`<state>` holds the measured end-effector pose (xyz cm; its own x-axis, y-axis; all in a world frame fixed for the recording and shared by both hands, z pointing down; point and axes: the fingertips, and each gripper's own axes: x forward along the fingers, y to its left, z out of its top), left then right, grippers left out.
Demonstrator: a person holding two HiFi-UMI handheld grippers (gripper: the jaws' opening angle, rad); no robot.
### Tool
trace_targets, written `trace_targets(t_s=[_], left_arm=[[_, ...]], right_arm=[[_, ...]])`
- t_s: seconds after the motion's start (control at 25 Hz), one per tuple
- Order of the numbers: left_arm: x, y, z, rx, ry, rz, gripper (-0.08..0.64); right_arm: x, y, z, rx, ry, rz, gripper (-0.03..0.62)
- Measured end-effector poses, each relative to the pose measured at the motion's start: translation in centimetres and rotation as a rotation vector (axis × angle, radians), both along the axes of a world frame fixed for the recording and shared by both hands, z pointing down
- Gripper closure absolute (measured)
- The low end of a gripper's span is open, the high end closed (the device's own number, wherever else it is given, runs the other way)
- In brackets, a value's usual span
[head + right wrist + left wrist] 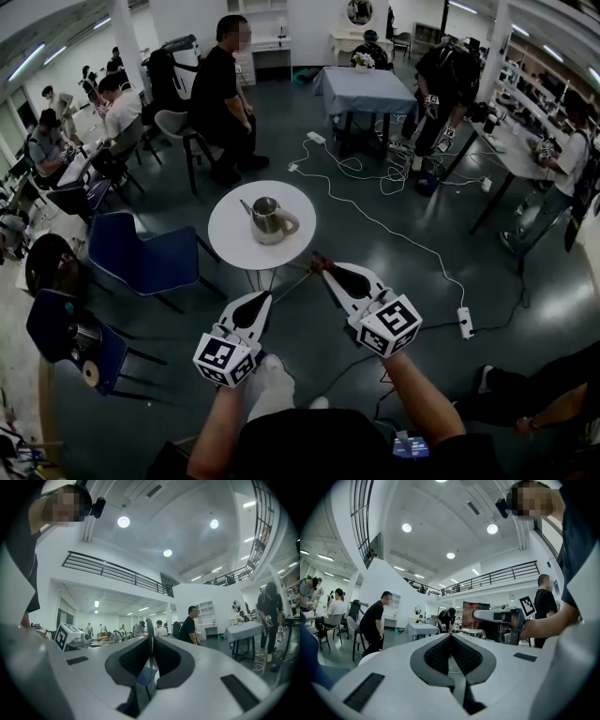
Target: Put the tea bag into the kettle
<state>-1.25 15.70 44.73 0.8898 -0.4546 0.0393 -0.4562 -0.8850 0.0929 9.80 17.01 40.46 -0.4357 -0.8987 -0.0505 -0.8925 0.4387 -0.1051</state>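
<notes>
Stainless-steel kettle stands on the round white worktop. Your right gripper fingers pinch the thin flat tea bag; your left gripper fingers are pressed together, empty. Next, I'd judge, carry it over the kettle's mouth.

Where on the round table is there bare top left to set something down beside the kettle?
The widest bare patch on the table lies between the kettle and the left rim. A narrower strip is free along the near rim. The right side is tightest, where the kettle's handle comes close to the rim.

Round white table, blue chair beside it, white power strip lower right, cloth-covered table beyond
</notes>
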Motion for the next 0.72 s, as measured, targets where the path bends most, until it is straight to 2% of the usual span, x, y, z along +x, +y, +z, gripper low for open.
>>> trace_targets(t_s=[0.6,0.72], left_arm=[[2.2,-12.4,0.3,-0.014,0.010,0.034,0.545],[2.9,-15.2,0.4,0.018,-0.027,0.046,0.543]], right_arm=[[1.7,-12.1,-0.1,-0.006,0.003,0.024,0.552],[2.4,-15.1,0.0,-0.012,-0.001,0.033,0.552]])
